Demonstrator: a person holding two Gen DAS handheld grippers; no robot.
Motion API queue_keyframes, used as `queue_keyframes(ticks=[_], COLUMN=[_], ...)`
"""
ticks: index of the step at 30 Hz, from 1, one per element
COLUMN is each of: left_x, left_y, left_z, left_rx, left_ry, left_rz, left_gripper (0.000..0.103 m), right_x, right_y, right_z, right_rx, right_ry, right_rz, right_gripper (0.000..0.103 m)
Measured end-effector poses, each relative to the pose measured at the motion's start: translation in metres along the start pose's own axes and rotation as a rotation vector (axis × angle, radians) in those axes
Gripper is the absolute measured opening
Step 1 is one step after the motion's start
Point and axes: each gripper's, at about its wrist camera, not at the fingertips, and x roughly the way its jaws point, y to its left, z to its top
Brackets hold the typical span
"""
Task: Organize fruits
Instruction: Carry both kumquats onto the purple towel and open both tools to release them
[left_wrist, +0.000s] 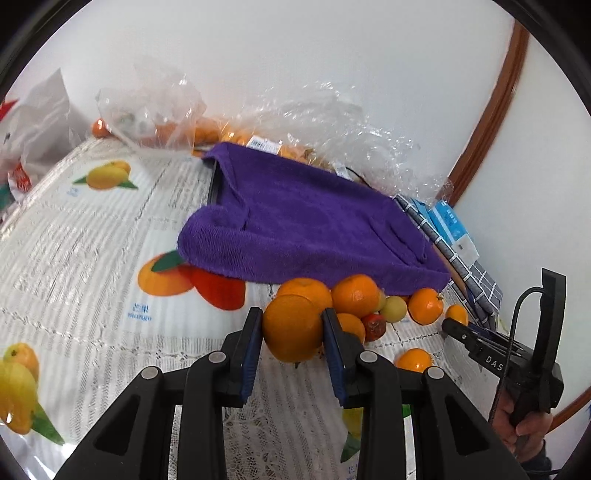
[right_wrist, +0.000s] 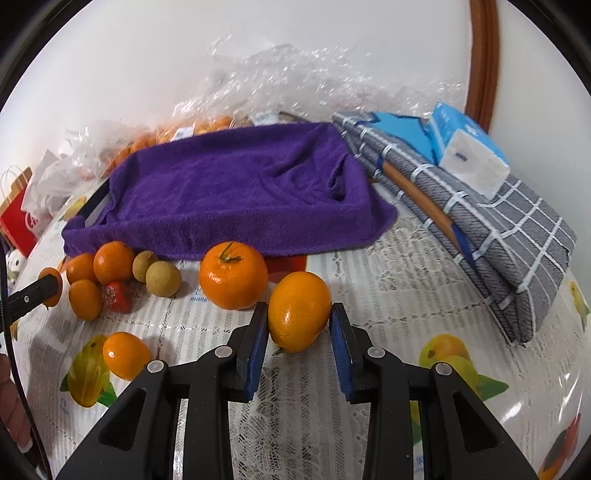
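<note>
My left gripper (left_wrist: 292, 325) is shut on an orange (left_wrist: 291, 328), just in front of a pile of oranges (left_wrist: 354, 295), a pale longan (left_wrist: 393, 308) and a red fruit (left_wrist: 375, 326). My right gripper (right_wrist: 299, 317) is shut on another orange (right_wrist: 298, 310). A stemmed orange (right_wrist: 232, 275) sits just left of it. A tray covered by a purple towel (right_wrist: 236, 192) lies behind the fruit. The right gripper also shows in the left wrist view (left_wrist: 454, 326), and the left gripper's finger in the right wrist view (right_wrist: 37, 291).
Clear plastic bags with more oranges (left_wrist: 207, 133) lie by the wall. A folded grey checked cloth (right_wrist: 498, 229) with a tissue pack (right_wrist: 465, 147) is to the right. A loose orange (right_wrist: 125, 354) sits front left. A red paper bag (right_wrist: 18, 218) stands far left.
</note>
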Motion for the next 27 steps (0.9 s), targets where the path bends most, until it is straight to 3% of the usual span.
queue_keyframes(ticks=[2, 5, 13, 21, 27], left_x=[-0.003, -0.01, -0.02, 0.015, 0.046], left_y=[-0.006, -0.006, -0.018, -0.038, -0.027], left_z=[0.003, 0.012, 0.068, 0.123, 0.128], left_rx=[0.04, 0.022, 0.013, 0.024, -0.028], left_ry=[-0.007, -0.011, -0.085, -0.184, -0.228], left_rz=[0.021, -0.031, -0.033, -0.017, -0.038], left_gripper=[0.031, 0.031, 0.031, 0.031, 0.031], right_x=[-0.002, -0.012, -0.032, -0.023, -0.011], right_y=[0.0, -0.001, 0.011, 0.032, 0.046], right_z=[0.001, 0.008, 0.057, 0.113, 0.135], right_rx=[0.0, 0.007, -0.031, -0.047, -0.108], right_ry=[0.016, 0.004, -0.111, -0.189, -0.259], right_rz=[-0.01, -0.001, 0.038, 0.145, 0.105], right_gripper=[0.033, 0.033, 0.033, 0.033, 0.033])
